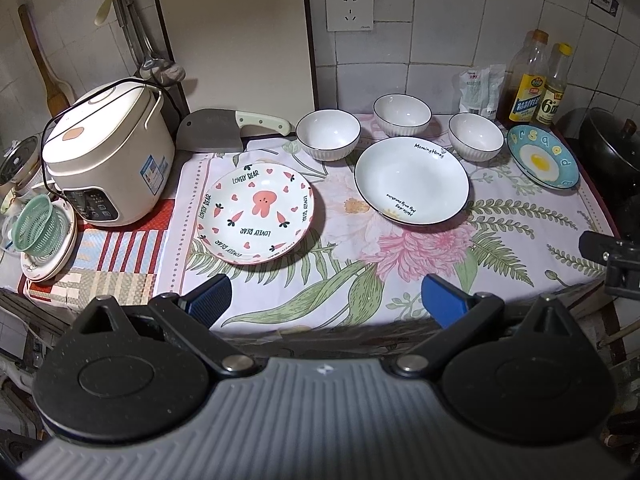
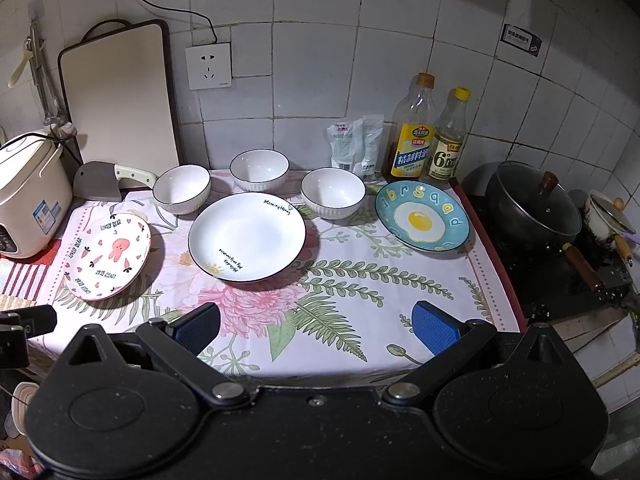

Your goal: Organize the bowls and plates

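Note:
Three plates lie apart on the floral cloth: a pink bear plate (image 1: 256, 216) (image 2: 108, 256) at left, a white plate with a dark rim (image 1: 411, 180) (image 2: 247, 236) in the middle, and a blue egg plate (image 1: 542, 156) (image 2: 422, 216) at right. Three white ribbed bowls stand behind them: left (image 1: 328, 134) (image 2: 181, 189), middle (image 1: 402, 114) (image 2: 259, 170), right (image 1: 475, 135) (image 2: 333, 193). My left gripper (image 1: 326, 300) is open and empty above the front edge. My right gripper (image 2: 316, 326) is open and empty, also near the front edge.
A rice cooker (image 1: 108, 156) and a green strainer (image 1: 36, 226) stand at left. A cleaver (image 1: 224, 130) and cutting board (image 1: 240, 40) are at the back. Two bottles (image 2: 428, 136) and packets (image 2: 356, 144) stand back right. A black lidded pot (image 2: 536, 204) sits on the stove at right.

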Demonstrator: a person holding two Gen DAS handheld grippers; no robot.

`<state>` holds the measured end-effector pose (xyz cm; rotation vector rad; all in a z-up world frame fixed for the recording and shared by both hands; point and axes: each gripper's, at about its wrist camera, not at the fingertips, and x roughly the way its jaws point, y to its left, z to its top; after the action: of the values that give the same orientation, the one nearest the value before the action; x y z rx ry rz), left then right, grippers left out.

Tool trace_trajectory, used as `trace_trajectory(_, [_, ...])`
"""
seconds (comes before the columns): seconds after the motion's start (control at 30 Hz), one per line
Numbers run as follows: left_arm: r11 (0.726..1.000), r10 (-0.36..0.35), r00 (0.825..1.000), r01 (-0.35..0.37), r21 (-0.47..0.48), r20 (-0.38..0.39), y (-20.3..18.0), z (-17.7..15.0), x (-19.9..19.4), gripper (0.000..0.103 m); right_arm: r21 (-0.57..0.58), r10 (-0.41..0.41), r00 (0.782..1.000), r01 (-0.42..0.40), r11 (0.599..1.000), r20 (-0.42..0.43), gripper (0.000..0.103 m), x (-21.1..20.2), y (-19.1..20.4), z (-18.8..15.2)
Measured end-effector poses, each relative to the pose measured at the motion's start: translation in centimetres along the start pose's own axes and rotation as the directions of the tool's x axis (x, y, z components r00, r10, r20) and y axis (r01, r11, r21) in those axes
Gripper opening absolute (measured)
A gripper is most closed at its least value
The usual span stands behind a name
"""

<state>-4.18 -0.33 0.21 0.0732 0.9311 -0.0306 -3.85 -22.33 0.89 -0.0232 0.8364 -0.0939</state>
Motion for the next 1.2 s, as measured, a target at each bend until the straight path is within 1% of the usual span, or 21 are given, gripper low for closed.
trace_trajectory(0.2, [1.000,-0.012,1.000,0.012,-0.008,-0.023,0.2,0.0,0.0,0.103,-0.007,0.011,1.000,-0.011,1.000,0.001,0.103,0.1,0.3,0.1])
trace_trajectory(0.3, [0.999,-0.050,0.997,0.050,-0.015,-0.055,0.5,0.5,-0.5,0.103,-0.016,0.023,1.000,-0.023,1.000,0.011,0.103,-0.1,0.3,0.4])
trace_trajectory(0.37, [0.997,-0.072,0.996,0.071,-0.016,-0.058,0.7,1.1,-1.0,0.103,-0.025,0.046,0.999,-0.046,0.999,0.027,0.103,-0.4,0.2,0.9])
trace_trajectory(0.47, [0.997,-0.079,0.996,0.079,-0.012,-0.037,1.0,2.4,-1.8,0.103,-0.036,0.078,0.996,-0.076,0.996,0.052,0.103,-0.8,-0.2,1.7])
trace_trajectory(0.57, [0.993,-0.114,0.993,0.114,0.006,0.007,1.3,3.7,-2.6,0.103,-0.053,0.109,0.990,-0.104,0.993,0.092,0.103,-0.9,-0.6,2.2])
trace_trajectory(0.63, [0.995,-0.104,0.993,0.103,0.018,0.049,1.4,4.7,-2.8,0.103,-0.077,0.153,0.980,-0.144,0.987,0.130,0.103,-0.7,-0.9,2.4])
trace_trajectory(0.7, [0.996,-0.089,0.993,0.087,0.032,0.073,1.2,5.8,-2.6,0.103,-0.089,0.210,0.961,-0.197,0.976,0.177,0.103,0.0,-1.4,2.5])
trace_trajectory(0.8, [0.996,-0.088,0.992,0.085,0.034,0.087,0.8,7.2,-1.2,0.102,-0.094,0.279,0.929,-0.264,0.960,0.243,0.103,1.6,-2.1,2.8])
trace_trajectory(0.83, [0.995,-0.093,0.992,0.090,0.032,0.085,0.7,7.6,-0.6,0.101,-0.098,0.292,0.925,-0.276,0.956,0.242,0.103,2.3,-2.1,3.0])
trace_trajectory(0.9, [0.994,-0.108,0.991,0.107,0.015,0.075,0.4,8.3,1.2,0.100,-0.105,0.300,0.932,-0.284,0.953,0.205,0.103,4.4,-2.1,3.6])
trace_trajectory(1.0, [0.991,-0.129,0.989,0.131,-0.024,0.067,0.0,9.0,4.6,0.099,-0.104,0.319,0.930,-0.304,0.947,0.185,0.103,7.9,-2.1,4.2])
trace_trajectory(1.1, [0.992,-0.114,0.990,0.118,-0.041,0.077,-0.8,9.4,8.5,0.099,-0.107,0.330,0.927,-0.316,0.943,0.177,0.103,11.9,-2.2,4.4])
trace_trajectory(1.13, [0.993,-0.105,0.992,0.109,-0.054,0.067,-1.1,9.6,10.0,0.099,-0.114,0.331,0.926,-0.315,0.942,0.179,0.103,13.0,-2.2,4.3])
trace_trajectory(1.2, [0.993,-0.064,0.997,0.066,-0.093,0.032,-1.8,10.3,13.0,0.096,-0.146,0.345,0.919,-0.321,0.936,0.191,0.101,15.5,-2.1,4.0])
